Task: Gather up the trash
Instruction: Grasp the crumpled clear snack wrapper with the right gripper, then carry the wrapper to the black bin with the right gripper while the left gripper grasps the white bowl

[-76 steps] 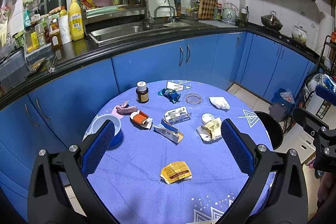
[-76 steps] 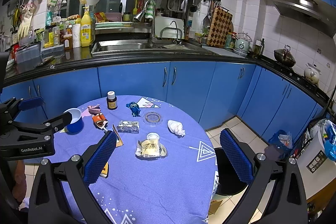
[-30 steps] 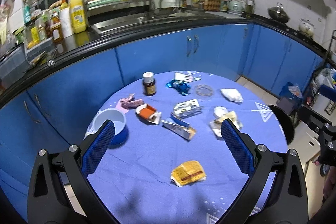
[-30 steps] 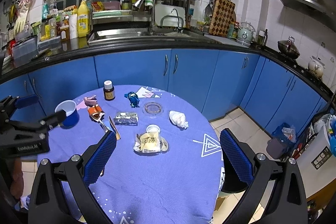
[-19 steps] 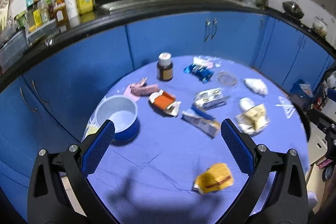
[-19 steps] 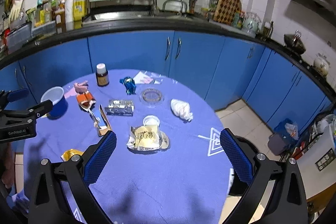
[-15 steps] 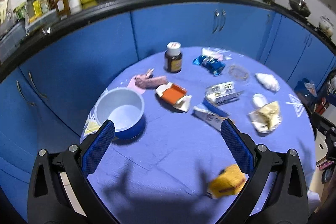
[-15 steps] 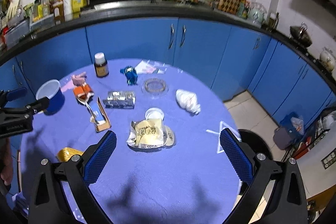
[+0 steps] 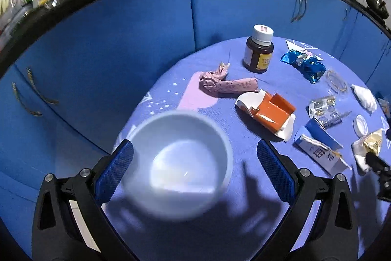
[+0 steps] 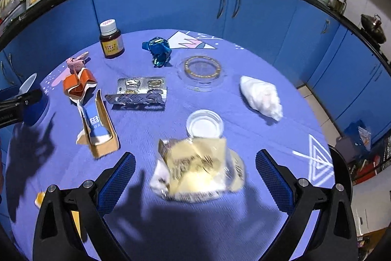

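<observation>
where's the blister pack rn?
Right wrist view: the blister pack lies mid-table, left of the clear lid, below the blue foil wrapper and right of the torn carton.

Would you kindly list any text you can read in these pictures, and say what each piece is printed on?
Nothing reads with certainty.
Blue-and-white carton: large characters, not legible to me.
Brown bottle: yellow label and red cap print, too small.
Yellow wrapper: dark print, blurred.
Pink wrapper: fine print, too small.
</observation>
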Available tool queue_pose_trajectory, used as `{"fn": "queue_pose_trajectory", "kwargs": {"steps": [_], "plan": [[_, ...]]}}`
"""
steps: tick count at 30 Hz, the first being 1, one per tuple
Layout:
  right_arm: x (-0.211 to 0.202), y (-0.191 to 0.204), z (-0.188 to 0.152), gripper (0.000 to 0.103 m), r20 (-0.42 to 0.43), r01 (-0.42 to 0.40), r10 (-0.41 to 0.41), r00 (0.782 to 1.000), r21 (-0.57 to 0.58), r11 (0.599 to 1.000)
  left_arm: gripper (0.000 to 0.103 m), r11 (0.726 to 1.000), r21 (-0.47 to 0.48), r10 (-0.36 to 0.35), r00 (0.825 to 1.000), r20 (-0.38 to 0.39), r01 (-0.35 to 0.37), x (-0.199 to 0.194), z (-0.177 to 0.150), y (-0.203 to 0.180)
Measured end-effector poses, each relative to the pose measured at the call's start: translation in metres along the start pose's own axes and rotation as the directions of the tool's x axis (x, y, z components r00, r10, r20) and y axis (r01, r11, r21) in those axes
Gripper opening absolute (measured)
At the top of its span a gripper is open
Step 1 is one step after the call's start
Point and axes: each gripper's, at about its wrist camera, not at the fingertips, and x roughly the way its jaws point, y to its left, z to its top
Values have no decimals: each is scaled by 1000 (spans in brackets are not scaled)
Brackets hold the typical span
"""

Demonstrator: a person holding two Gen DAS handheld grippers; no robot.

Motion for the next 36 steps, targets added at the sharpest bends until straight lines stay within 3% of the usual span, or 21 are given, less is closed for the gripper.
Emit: {"fn": "queue_pose_trajectory", "kwargs": {"steps": [3, 5, 6, 9, 10, 12, 14, 18, 19, 22, 32, 36], "plan": [[6, 4, 3, 87, -2, 5, -5, 1000, -22, 1000, 99, 1000, 2, 14, 1000, -4, -14, 7, 2, 0], [12, 5, 4, 68, -24, 2, -3, 1000, -31, 1000, 96, 1000, 3, 20, 1000, -11, -20, 11, 3, 0], [14, 5, 4, 65, -36, -4, 3, 999, -32, 999, 94, 1000, 4, 19, 1000, -14, -18, 13, 3, -1], [14, 5, 2, 63, -22, 0, -1, 1000, -40, 999, 83, 999, 19, 33, 999, -9, -33, 14, 3, -4], [14, 6, 1, 57, -20, 2, -3, 1000, -46, 999, 75, 999, 25, 34, 999, -8, -34, 14, 3, -6], [12, 6, 0, 53, -14, 4, -5, 1000, -54, 999, 69, 999, 32, 31, 999, -20, -30, 16, 3, -8], [12, 7, 1, 46, -8, 6, -6, 1000, -60, 998, 55, 999, 32, 26, 999, -33, -25, 17, 2, -8], [6, 9, -1, 41, 15, 23, -22, 1000, -81, 996, 44, 999, 30, 37, 999, -37, -36, 17, 0, -7], [4, 10, -3, 41, 18, 25, -23, 1000, -84, 996, 33, 999, 32, 32, 999, -31, -31, 15, 0, -8], [1, 10, -3, 38, 25, 25, -23, 999, -88, 996, 32, 999, 31, 31, 999, -28, -30, 13, -1, -9], [-15, 7, -5, 37, 53, 33, -28, 998, -82, 996, 14, 999, 42, 33, 999, -8, -33, -1, -3, -15], [-20, 6, -7, 37, 61, 36, -31, 998, -79, 996, 11, 998, 45, 40, 999, 12, -41, -8, -4, -16]]}}
